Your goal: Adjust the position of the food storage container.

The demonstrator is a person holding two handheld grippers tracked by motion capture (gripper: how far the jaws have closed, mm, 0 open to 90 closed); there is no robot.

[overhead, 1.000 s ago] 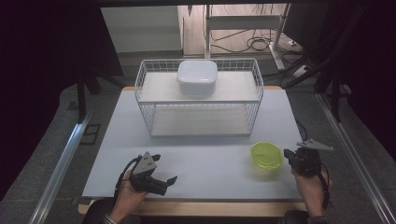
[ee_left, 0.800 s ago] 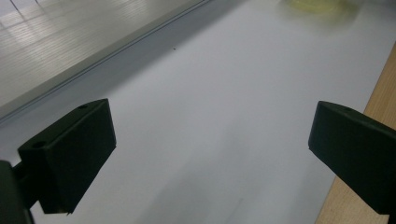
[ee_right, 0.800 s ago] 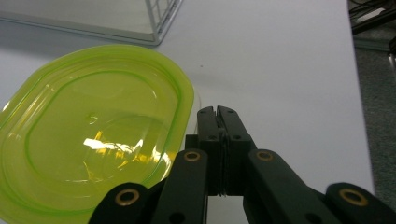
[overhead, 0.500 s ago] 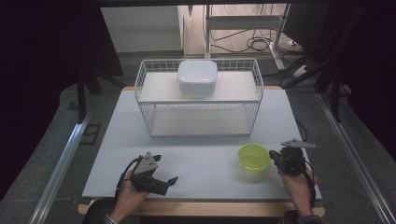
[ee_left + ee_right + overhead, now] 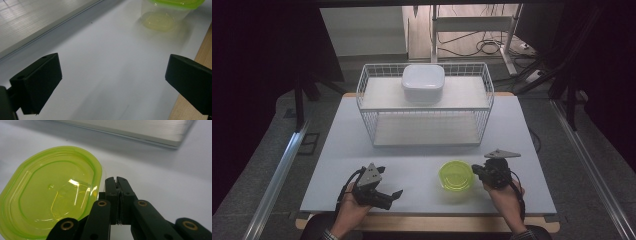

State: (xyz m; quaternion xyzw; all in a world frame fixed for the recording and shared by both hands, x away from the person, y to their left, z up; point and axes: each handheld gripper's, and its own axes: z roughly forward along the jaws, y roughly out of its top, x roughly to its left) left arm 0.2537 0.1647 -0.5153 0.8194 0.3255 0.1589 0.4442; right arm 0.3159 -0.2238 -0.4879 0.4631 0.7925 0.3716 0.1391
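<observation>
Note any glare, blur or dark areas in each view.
High view: dim, with black surroundings beyond the table. Left gripper view: the open left tongs are soft-edged, and the green-lidded container is hazy. Right gripper view: a bright glint on the container's lid beside the closed right tongs.

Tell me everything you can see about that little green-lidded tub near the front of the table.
The tub is a small container with a clear, see-through plastic body and a glossy lime-green lid, oval with raised concentric ridges. The lid is on and it stands upright on the pale table, in front of the white wire rack. It looks empty, with only a yellowish tint at its base. The right gripper, jaws shut, sits right against its rim; whether it actually touches cannot be told.
</observation>
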